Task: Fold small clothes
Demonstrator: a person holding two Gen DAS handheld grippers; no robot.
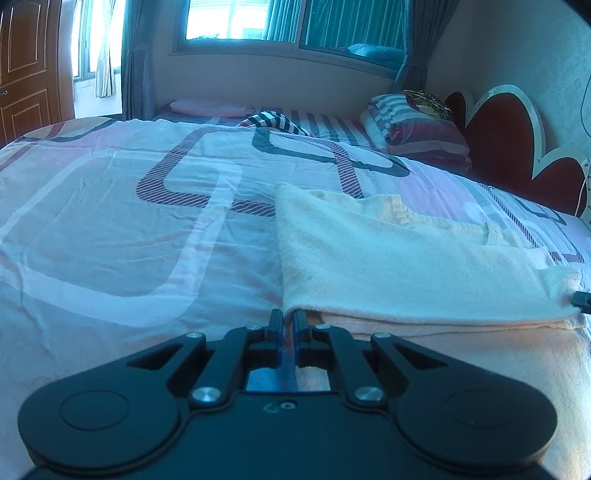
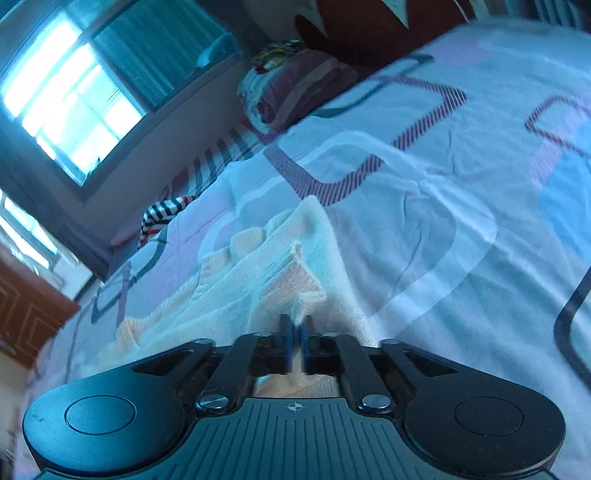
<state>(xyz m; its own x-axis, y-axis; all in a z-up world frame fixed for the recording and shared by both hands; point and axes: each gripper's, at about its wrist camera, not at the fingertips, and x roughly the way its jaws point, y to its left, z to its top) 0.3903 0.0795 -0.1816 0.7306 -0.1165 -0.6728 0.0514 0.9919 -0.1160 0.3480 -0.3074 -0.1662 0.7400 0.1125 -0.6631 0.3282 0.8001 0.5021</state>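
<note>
A small cream-yellow knit garment [image 1: 388, 258] lies on the bed, its near part folded over so a doubled edge faces me. My left gripper [image 1: 289, 317] is shut on the near left corner of that folded edge. My right gripper [image 2: 296, 325] is shut on the garment's [image 2: 236, 295] other near corner, with a tuft of fabric pinched between the jaws. The tip of the right gripper [image 1: 581, 298] shows at the right edge of the left wrist view.
The bed has a pink and white patterned cover [image 1: 129, 221]. Folded striped bedding [image 1: 417, 129] sits by the red headboard [image 1: 509, 140]. A black-and-white striped cloth [image 1: 277, 123] lies at the far side under the window [image 1: 288, 22]. A wooden door [image 1: 29, 66] stands far left.
</note>
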